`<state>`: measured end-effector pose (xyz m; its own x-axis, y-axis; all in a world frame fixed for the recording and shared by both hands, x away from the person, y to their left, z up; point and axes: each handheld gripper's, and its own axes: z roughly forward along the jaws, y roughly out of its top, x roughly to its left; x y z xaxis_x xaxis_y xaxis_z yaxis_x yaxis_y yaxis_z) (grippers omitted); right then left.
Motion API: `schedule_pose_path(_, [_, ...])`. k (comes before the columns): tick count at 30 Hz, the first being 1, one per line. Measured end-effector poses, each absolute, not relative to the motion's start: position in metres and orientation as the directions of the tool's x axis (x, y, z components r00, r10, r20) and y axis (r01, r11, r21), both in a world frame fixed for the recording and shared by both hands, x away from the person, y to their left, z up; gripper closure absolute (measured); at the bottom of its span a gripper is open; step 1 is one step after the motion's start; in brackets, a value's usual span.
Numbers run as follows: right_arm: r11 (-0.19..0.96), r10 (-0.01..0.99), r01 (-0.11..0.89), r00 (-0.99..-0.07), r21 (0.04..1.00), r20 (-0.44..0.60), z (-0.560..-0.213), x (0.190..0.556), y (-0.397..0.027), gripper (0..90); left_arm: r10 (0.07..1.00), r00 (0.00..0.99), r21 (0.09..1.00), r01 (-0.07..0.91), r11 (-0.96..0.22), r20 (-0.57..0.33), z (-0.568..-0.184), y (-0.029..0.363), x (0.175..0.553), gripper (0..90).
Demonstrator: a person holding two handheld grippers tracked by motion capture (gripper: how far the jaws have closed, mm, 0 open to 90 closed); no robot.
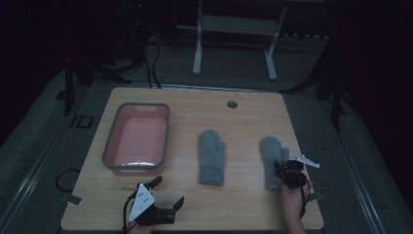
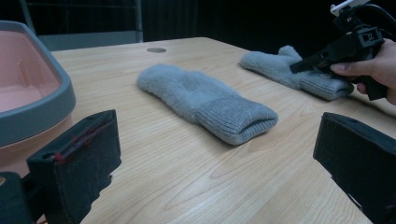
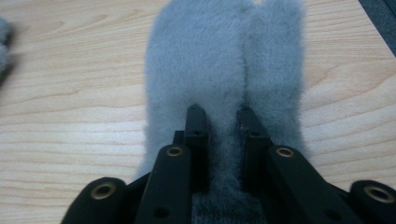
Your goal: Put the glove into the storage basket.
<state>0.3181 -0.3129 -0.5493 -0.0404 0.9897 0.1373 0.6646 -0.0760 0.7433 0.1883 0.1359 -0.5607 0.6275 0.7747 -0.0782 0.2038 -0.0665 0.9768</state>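
Two grey fleece mittens lie on the wooden table, cuffs toward me. The middle mitten lies alone. On the right mitten sits my right gripper, its jaws drawn close with a ridge of fleece pinched between them just above the cuff. My left gripper rests wide open near the front left edge, nothing between its jaws, pointing toward the middle mitten.
A pink tub with a grey rim stands empty at the left of the table, close beside the left gripper. A round cable hole sits near the far edge. White frame legs stand beyond the table.
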Motion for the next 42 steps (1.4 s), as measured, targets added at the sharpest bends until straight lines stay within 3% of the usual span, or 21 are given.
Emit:
schedule_pose_path(1, [-0.076,0.99,0.665,-0.04,0.743,0.137,-0.549,0.318,-0.313,75.6,0.774,0.628,0.977,0.204,-0.067,-0.078,-0.561,0.136,0.188,1.1])
schedule_pose_path(8, [-0.008,0.983,0.654,-0.134,0.756,0.125,-0.536,0.317,-0.315,48.2,0.775,0.626,0.976,0.207,-0.064,-0.083,-0.561,0.136,0.188,1.1])
schedule_pose_path(14, [0.137,0.968,0.616,-0.249,0.776,0.026,-0.52,0.322,-0.32,48.1,0.772,0.63,0.975,0.209,-0.071,-0.078,-0.561,0.135,0.189,1.1])
schedule_pose_path(16, [0.185,0.943,0.609,-0.33,0.771,0.034,-0.515,0.329,-0.327,47.6,0.77,0.634,0.975,0.206,-0.079,-0.071,-0.561,0.135,0.189,1.1])
schedule_pose_path(22, [0.27,0.922,0.606,-0.386,0.748,-0.02,-0.512,0.336,-0.343,47.7,0.774,0.629,0.974,0.211,-0.08,-0.072,-0.562,0.137,0.193,1.1])
schedule_pose_path(26, [0.305,0.907,0.606,-0.42,0.735,-0.03,-0.519,0.335,-0.347,50.7,0.775,0.629,0.974,0.209,-0.088,-0.065,-0.562,0.136,0.194,1.1])
schedule_pose_path(32, [0.257,0.906,0.634,-0.422,0.729,0.048,-0.532,0.336,-0.351,54.0,0.778,0.625,0.974,0.211,-0.085,-0.068,-0.563,0.138,0.195,1.1])
schedule_pose_path(36, [0.29,0.9,0.631,-0.436,0.719,0.021,-0.546,0.337,-0.341,68.0,0.777,0.626,0.973,0.212,-0.088,-0.066,-0.563,0.137,0.195,1.1])
schedule_pose_path(37, [0.29,0.9,0.631,-0.436,0.719,0.021,-0.546,0.337,-0.341,68.0,0.777,0.626,0.974,0.211,-0.087,-0.066,-0.563,0.137,0.195,1.1])
schedule_pose_path(39, [0.255,0.914,0.648,-0.404,0.718,0.04,-0.547,0.337,-0.338,76.2,0.777,0.626,0.973,0.213,-0.088,-0.067,-0.563,0.137,0.195,1.1])
schedule_pose_path(42, [0.223,0.936,0.655,-0.35,0.722,0.029,-0.545,0.334,-0.332,81.7,0.777,0.626,0.973,0.214,-0.09,-0.065,-0.563,0.137,0.195,1.1])
